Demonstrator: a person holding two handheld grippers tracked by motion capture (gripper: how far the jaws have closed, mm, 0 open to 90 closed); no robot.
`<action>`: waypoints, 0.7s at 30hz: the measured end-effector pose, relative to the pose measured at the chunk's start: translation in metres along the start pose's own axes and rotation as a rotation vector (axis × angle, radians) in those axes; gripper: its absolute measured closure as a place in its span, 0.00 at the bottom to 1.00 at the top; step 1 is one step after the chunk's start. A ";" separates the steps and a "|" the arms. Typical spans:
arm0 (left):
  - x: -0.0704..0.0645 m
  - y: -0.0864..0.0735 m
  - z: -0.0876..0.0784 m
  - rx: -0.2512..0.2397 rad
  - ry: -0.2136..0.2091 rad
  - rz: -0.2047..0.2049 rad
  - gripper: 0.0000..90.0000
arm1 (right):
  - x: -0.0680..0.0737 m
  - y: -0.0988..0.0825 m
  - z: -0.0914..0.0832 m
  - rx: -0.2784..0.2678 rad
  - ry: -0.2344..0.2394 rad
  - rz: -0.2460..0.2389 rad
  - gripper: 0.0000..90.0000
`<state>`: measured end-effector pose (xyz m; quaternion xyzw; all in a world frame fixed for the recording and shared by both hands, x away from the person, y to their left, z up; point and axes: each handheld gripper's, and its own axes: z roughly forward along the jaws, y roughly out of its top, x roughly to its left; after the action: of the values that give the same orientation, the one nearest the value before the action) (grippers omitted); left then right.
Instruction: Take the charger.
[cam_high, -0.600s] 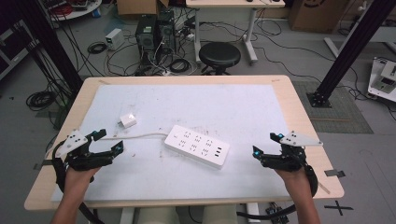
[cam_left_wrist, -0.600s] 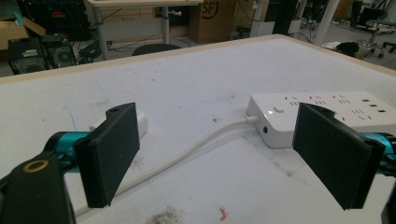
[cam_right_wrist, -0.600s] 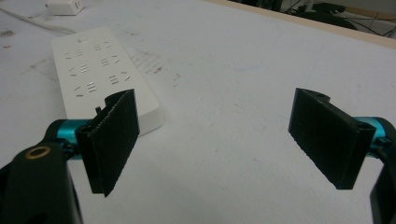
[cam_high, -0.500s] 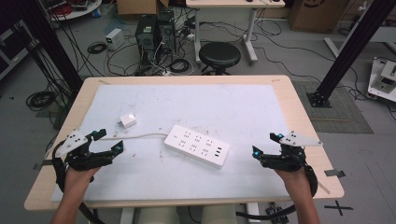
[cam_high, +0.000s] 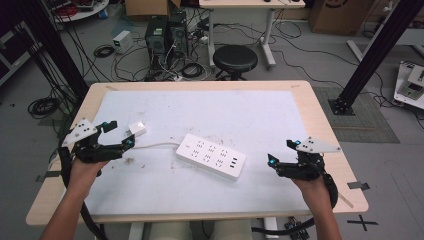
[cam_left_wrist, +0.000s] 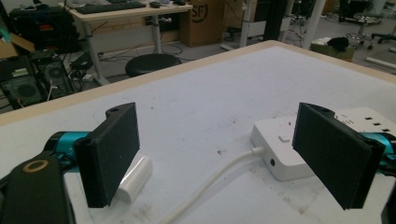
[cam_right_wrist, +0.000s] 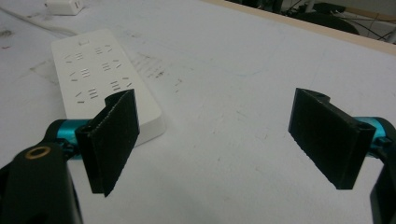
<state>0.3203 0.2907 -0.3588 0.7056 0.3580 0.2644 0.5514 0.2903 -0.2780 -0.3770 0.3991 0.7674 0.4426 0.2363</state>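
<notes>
From the high view, a white power strip (cam_high: 211, 156) lies near the middle of the table (cam_high: 320, 120), its cord (cam_high: 155, 145) running toward a small white plug (cam_high: 136, 129). The left gripper (cam_high: 119, 136) hangs just beside the plug, jaws wide and empty; the right gripper (cam_high: 280, 152) sits well apart from the strip, jaws spread too.

In the left gripper view, cord (cam_left_wrist: 210, 179) and strip (cam_left_wrist: 285, 149) show between the parted jaws.

In the right gripper view, the strip (cam_right_wrist: 93, 70) lies behind the left jaw.

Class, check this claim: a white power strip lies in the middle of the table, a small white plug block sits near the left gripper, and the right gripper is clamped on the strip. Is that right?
Not quite. The right gripper is open and clear of the power strip, as the right gripper view shows. The plug block does sit near the left gripper.
</notes>
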 end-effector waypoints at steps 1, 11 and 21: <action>0.003 0.005 0.004 0.008 -0.001 0.014 0.17 | 0.000 0.000 0.000 0.000 0.000 0.000 0.18; 0.027 0.019 0.040 0.055 -0.039 0.078 0.17 | 0.001 0.011 0.005 0.018 0.008 -0.018 0.18; 0.060 0.002 0.067 0.188 -0.036 0.045 0.17 | -0.001 0.012 0.006 0.046 0.004 -0.025 0.18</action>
<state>0.4086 0.2988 -0.3755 0.7668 0.3554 0.2293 0.4828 0.2999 -0.2722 -0.3692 0.3941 0.7826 0.4228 0.2312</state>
